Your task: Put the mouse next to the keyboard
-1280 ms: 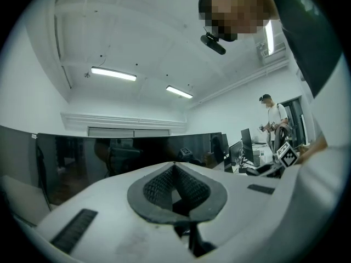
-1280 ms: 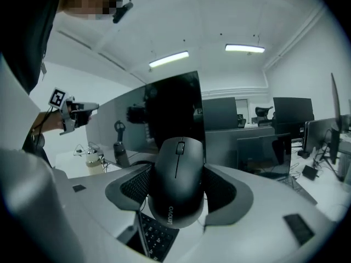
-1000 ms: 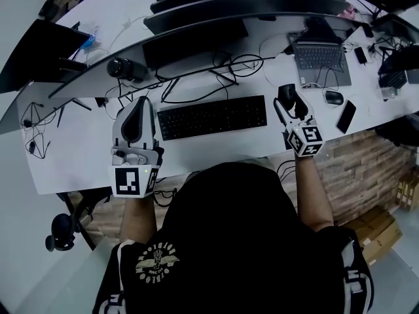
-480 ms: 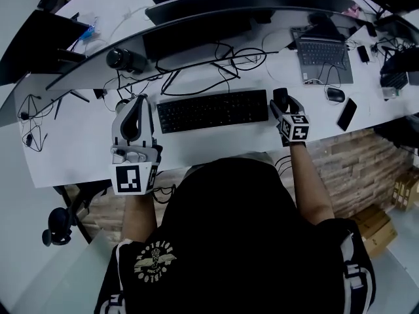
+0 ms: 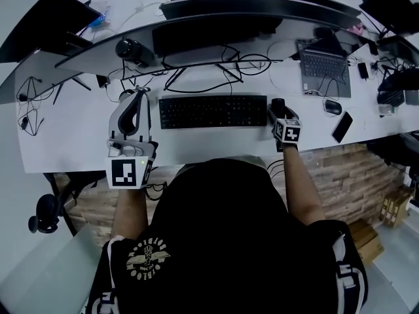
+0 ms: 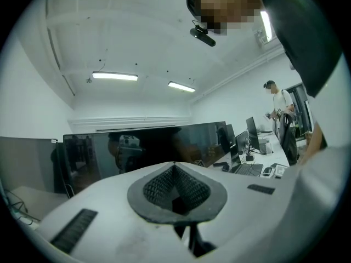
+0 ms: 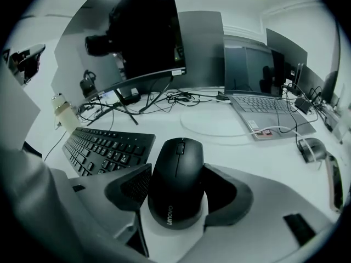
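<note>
A black mouse (image 7: 175, 179) sits between the pads of my right gripper (image 7: 178, 193), which is shut on its sides. In the head view the mouse (image 5: 278, 103) lies low over the white desk (image 5: 78, 136), just off the right end of the black keyboard (image 5: 213, 112). The right gripper (image 5: 279, 110) reaches it from the desk's front edge. The keyboard (image 7: 107, 147) lies close on the mouse's left in the right gripper view. My left gripper (image 5: 136, 97) hovers left of the keyboard, shut and holding nothing; its pads (image 6: 159, 188) meet, pointing up at the monitors.
A wide curved monitor (image 5: 216, 18) and tangled cables (image 5: 222, 64) stand behind the keyboard. An open laptop (image 5: 325, 64), a second mouse (image 5: 333, 106) and a phone (image 5: 342, 126) lie at the right. A dark round object (image 5: 131, 50) stands at back left.
My right gripper has carried the mouse left and nearer the desk, up to the keyboard's right end. The left gripper has hardly moved.
</note>
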Available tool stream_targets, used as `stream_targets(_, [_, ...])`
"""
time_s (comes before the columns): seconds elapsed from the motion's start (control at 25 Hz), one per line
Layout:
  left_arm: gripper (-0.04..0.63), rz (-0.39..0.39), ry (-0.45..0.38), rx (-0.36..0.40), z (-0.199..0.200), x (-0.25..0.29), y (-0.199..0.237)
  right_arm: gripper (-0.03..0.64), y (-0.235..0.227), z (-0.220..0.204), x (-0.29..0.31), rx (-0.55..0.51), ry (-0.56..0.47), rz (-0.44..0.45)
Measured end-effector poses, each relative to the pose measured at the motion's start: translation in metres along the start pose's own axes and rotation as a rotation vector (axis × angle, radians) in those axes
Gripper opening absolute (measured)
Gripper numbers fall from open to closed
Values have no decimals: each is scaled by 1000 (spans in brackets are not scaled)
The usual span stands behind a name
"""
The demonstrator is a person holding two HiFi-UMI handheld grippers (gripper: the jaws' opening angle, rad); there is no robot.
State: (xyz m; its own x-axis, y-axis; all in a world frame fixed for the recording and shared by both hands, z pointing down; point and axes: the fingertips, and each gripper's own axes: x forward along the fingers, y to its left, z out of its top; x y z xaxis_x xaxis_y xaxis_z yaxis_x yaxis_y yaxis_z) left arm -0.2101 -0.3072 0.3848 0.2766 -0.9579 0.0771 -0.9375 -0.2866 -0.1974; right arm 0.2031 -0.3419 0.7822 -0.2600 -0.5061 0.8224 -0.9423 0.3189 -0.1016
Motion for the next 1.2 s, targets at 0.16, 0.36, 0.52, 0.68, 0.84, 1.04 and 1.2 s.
stream_targets(0.16, [2,20,22,12,-2,-9,7,298,0,-9,8,10,30,-7])
stream_targets(0.36, [2,24,-27,5,8,-20,11,305,0,-6,4,13,18,-13])
stream_targets(0.52, [2,22,-32,-12,9,-32,16,313,3,22,-31,9,-101,-15])
stream_targets(0.68, [2,15,-65,-39,13,-40,21,279,30,66,-83,-21,-286,52])
stream_targets(0.84, [2,2,-47,-62,7,-46,24,180,60,102,-136,-83,-446,65])
stream_targets(1.04, [2,4,-39,-49,8,-59,31,78,88,131,-181,-136,-574,55])
stream_targets(1.2, [2,34,-43,-48,17,-71,42,8,103,146,-205,-150,-637,51])
